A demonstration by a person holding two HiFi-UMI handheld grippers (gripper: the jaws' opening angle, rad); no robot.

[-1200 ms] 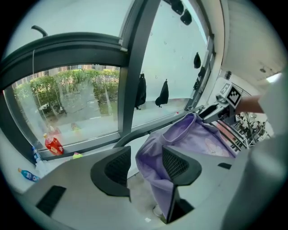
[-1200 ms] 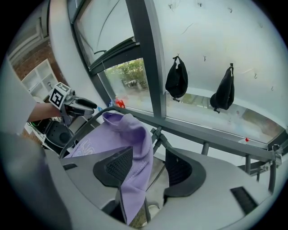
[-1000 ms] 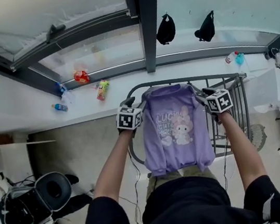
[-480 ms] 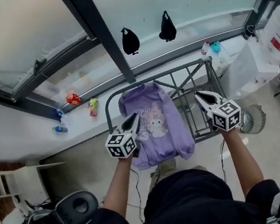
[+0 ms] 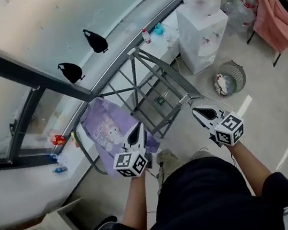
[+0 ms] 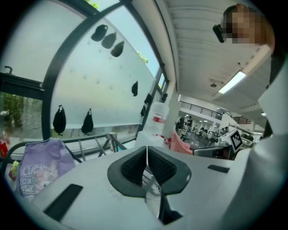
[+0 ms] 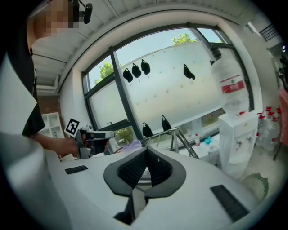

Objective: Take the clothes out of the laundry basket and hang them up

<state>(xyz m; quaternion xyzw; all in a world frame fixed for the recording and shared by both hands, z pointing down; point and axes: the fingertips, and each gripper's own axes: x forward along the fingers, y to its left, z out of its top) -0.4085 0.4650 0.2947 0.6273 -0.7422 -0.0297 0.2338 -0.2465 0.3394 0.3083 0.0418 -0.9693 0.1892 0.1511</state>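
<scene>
A purple printed T-shirt (image 5: 108,129) hangs over the left end of the grey metal drying rack (image 5: 154,91) by the window; it also shows at the lower left of the left gripper view (image 6: 38,167). My left gripper (image 5: 138,130) is held just right of the shirt's lower edge, clear of it. Its jaws are shut with nothing between them (image 6: 147,150). My right gripper (image 5: 198,112) hovers off the rack's near right corner. It is shut and empty too (image 7: 147,152). No laundry basket is in view.
A white water dispenser (image 5: 201,27) with a large bottle stands right of the rack, with a round wire bin (image 5: 228,78) on the floor beside it. A pink cloth (image 5: 273,7) hangs at far right. Black pouches (image 5: 95,40) hang on the window. Bottles (image 5: 60,167) sit on the sill.
Both grippers let go of the purple shirt, drew back from the rack and closed. The head view swung right, bringing the water dispenser and open floor into sight.
</scene>
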